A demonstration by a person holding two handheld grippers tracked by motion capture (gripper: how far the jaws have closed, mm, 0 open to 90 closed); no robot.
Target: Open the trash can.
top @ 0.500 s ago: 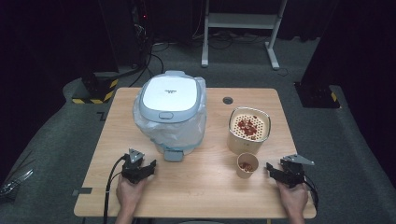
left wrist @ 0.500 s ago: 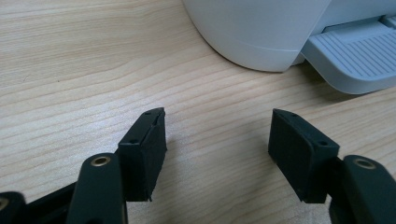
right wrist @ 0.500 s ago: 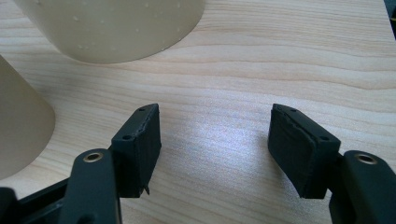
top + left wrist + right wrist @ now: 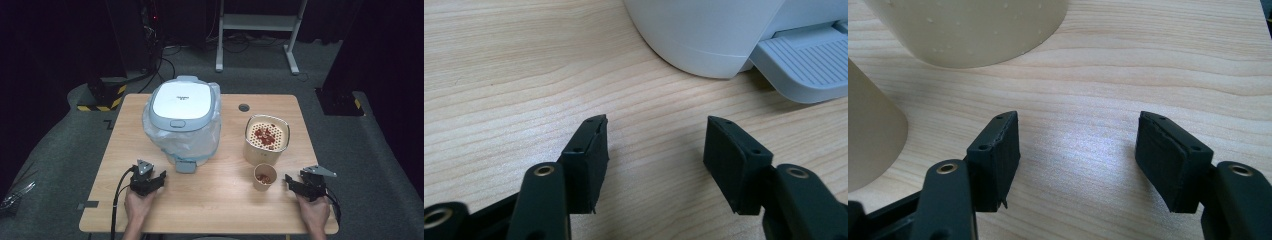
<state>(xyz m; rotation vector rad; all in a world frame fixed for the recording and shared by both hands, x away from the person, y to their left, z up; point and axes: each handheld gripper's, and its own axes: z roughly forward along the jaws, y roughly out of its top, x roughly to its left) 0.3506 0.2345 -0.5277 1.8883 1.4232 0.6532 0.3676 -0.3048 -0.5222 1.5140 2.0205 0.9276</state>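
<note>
My left gripper (image 4: 148,181) sits low over the table (image 4: 210,200) near its front left, black jaws spread wide with only bare wood between them; in the left gripper view (image 4: 655,145) the pads are flat matt blocks with small screw holes, on arms with brass rivets. My right gripper (image 4: 302,184) rests near the front right, its jaws also apart and holding nothing, the same squared pads showing in the right gripper view (image 4: 1078,145)

The table is pale wood with a fine wavy grain, and a small round dark grommet (image 4: 243,107) sits towards its far edge. Just left of my right gripper stands the cup (image 4: 264,177), a small tan paper cone shape with reddish-brown bits inside; in the right gripper view its smooth slanted wall (image 4: 870,135) fills the left edge. Just behind it is the tub (image 4: 266,140), cream, rounded-square, its top a perforated sheet carrying more red pieces; its speckled wall (image 4: 968,30) shows near the top of that view

Ahead of my left gripper stands the cooker (image 4: 183,117), smooth white plastic with a rounded-square lid, a grey latch and a ribbed grey-blue tab (image 4: 804,65) at its foot. Crinkled clear plastic film wraps its body. There is small grey lettering on the lid, too small to read
</note>
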